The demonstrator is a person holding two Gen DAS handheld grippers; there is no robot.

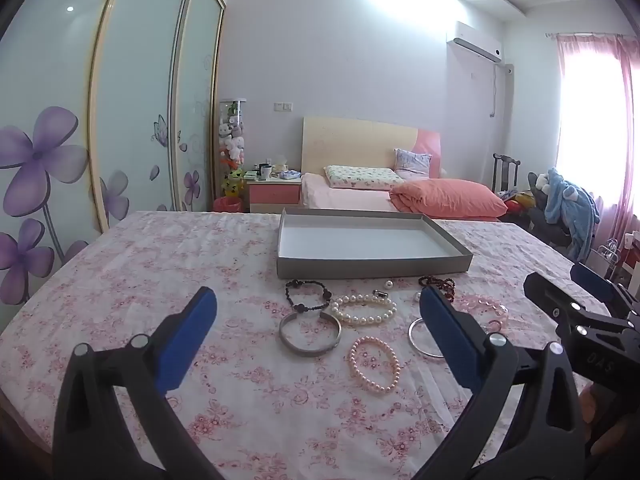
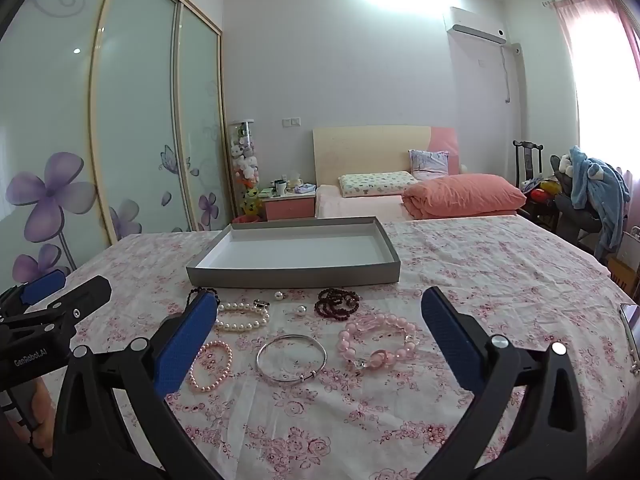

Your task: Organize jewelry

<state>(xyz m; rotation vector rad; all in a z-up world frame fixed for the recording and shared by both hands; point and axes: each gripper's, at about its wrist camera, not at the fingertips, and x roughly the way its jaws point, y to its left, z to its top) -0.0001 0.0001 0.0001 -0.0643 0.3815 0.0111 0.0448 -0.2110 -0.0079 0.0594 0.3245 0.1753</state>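
Note:
Both grippers hover open and empty over a floral-clothed table (image 1: 160, 280). Between the fingers of my left gripper (image 1: 316, 296) lie a black bead bracelet (image 1: 299, 308), a white pearl bracelet (image 1: 362, 320), a grey metal cuff (image 1: 310, 350) and a small pink pearl bracelet (image 1: 354, 360). My right gripper (image 2: 319, 298) frames a thin silver bangle (image 2: 292, 378), a large pink bead bracelet (image 2: 348, 344), a dark red bead bracelet (image 2: 336, 304) and two loose pearls (image 2: 301, 310). An empty grey tray (image 1: 372, 268) (image 2: 292, 276) stands just behind the jewelry.
The grippers sit side by side, each at the edge of the other's view. A dark flat object (image 2: 630, 316) lies at the table's right edge. Behind the table are a bed (image 2: 400, 200), sliding wardrobe doors (image 2: 140, 120) on the left and a chair with clothes (image 2: 592, 192) on the right.

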